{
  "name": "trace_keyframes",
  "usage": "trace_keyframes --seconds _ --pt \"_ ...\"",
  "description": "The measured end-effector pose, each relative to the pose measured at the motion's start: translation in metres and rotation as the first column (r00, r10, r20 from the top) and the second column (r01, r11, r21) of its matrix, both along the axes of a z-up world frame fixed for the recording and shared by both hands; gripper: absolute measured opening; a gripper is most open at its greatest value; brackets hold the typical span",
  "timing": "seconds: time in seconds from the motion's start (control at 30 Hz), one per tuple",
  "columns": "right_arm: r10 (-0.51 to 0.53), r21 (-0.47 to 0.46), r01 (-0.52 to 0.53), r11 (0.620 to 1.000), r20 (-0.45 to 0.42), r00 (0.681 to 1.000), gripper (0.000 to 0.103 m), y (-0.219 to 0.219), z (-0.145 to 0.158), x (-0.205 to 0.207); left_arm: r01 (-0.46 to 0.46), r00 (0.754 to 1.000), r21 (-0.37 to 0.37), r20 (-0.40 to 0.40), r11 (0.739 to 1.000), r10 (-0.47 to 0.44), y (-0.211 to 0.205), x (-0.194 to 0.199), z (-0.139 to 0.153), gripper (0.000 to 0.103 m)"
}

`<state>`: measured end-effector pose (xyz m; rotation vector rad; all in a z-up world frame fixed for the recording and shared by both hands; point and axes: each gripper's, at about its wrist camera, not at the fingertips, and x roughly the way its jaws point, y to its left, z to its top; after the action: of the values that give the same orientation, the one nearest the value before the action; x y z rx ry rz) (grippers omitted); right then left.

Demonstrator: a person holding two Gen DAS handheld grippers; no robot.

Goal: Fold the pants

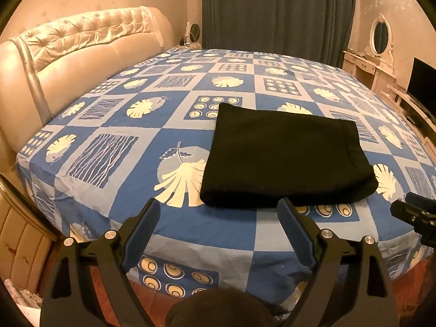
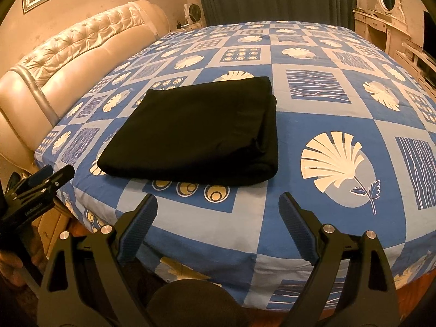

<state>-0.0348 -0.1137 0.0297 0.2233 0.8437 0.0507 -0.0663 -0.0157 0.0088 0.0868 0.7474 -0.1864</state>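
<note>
Black pants (image 1: 286, 155) lay folded into a neat rectangle on the blue patterned bedsheet (image 1: 130, 125) near its front edge, left gripper (image 1: 219, 212) and right gripper (image 2: 218, 208) both spread apart, empty, just short of the pants.

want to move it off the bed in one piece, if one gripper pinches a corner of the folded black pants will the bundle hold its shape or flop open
The black pants would probably flop open: they are soft cloth in loose stacked layers, with the right edge bulging. They look light, and would likely drag the bedsheet rather than slide cleanly. Both grippers are open and clear of them.
</note>
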Motion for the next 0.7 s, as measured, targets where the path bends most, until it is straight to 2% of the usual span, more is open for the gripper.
trace_keyframes --seconds 0.33,0.7 --pt "0.003 -0.003 -0.003 1.000 -0.005 1.000 0.091 -0.0004 -0.0014 0.0009 0.015 1.000 -0.032 0.006 0.999 -0.015 -0.0002 -0.0017 0.0032 0.086" --pt "0.005 -0.004 -0.005 1.000 -0.010 1.000 0.091 0.0011 -0.0046 0.0015 0.012 1.000 -0.035 0.011 0.999 -0.012 -0.0005 -0.0035 0.0049 0.086"
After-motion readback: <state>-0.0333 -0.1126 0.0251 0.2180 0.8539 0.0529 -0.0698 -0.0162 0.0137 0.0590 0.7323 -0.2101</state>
